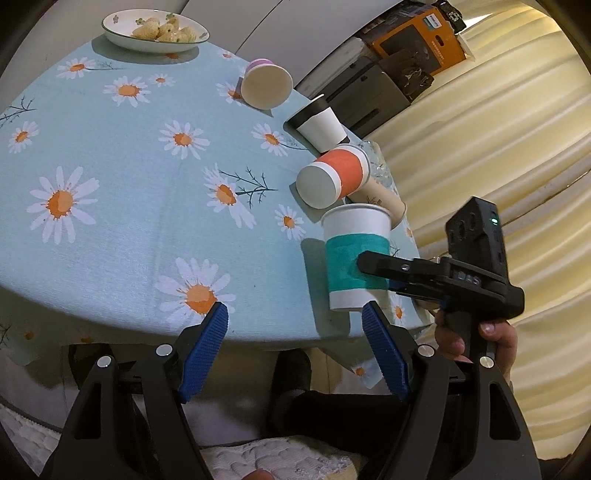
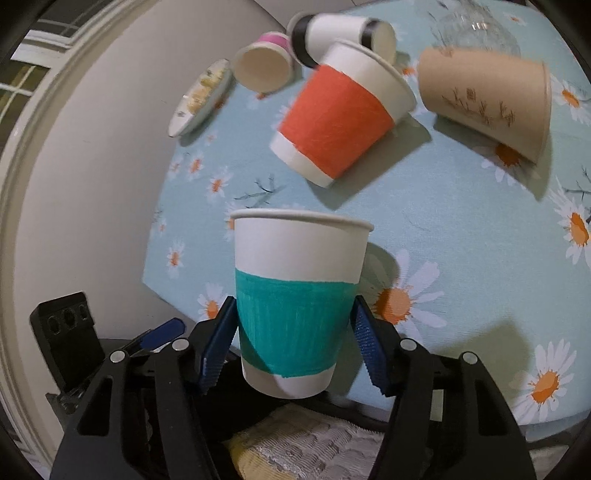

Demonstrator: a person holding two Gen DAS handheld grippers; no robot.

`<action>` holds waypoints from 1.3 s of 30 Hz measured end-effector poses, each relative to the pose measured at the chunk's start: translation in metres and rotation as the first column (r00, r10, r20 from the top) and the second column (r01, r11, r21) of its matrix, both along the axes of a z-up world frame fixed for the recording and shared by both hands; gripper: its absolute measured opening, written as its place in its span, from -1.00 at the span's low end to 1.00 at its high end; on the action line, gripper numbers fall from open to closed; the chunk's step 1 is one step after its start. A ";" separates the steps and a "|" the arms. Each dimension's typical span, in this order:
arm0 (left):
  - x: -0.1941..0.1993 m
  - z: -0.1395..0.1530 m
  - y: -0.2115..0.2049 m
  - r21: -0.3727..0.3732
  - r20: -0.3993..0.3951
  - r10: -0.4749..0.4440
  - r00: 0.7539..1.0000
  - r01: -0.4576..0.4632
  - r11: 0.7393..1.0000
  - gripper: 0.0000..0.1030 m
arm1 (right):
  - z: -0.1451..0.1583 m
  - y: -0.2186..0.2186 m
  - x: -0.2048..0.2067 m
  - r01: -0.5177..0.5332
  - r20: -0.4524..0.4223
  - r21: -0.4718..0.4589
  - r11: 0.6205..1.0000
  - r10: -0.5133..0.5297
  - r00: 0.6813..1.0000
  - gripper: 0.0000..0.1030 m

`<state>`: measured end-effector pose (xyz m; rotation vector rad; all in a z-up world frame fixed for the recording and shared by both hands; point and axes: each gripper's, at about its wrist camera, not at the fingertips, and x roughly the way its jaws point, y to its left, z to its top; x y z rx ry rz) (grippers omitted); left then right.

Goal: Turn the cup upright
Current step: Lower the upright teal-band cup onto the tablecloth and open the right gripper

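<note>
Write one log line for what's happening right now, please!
right gripper: around teal cup, upright | left gripper: open, empty | orange cup: on its side | tablecloth: daisies

Home dining spot: daisy tablecloth [image 1: 122, 177], snack plate [image 1: 155, 31], cream curtains [image 1: 498, 155], window [image 2: 22, 74].

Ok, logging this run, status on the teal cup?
Right gripper around teal cup, upright, mouth up. Left gripper open, empty. Orange cup lying on its side just beyond.
</note>
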<state>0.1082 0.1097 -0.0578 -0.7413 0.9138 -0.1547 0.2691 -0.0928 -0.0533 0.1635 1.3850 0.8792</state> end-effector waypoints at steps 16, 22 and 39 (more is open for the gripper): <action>-0.021 0.010 0.024 -0.094 0.077 0.049 0.996 -0.042 0.995 0.42 | 0.035 0.001 -0.077 0.157 0.583 0.077 0.985 -0.172 0.794 0.21; -0.028 0.015 0.024 -0.064 0.095 0.057 0.994 -0.051 0.997 0.42 | 0.020 0.008 -0.110 0.276 0.761 0.094 0.957 -0.247 0.600 0.21; -0.033 0.016 0.027 -0.083 0.118 0.072 0.990 -0.062 0.995 0.42 | -0.028 0.041 -0.117 0.349 0.867 0.065 0.935 -0.226 0.445 0.21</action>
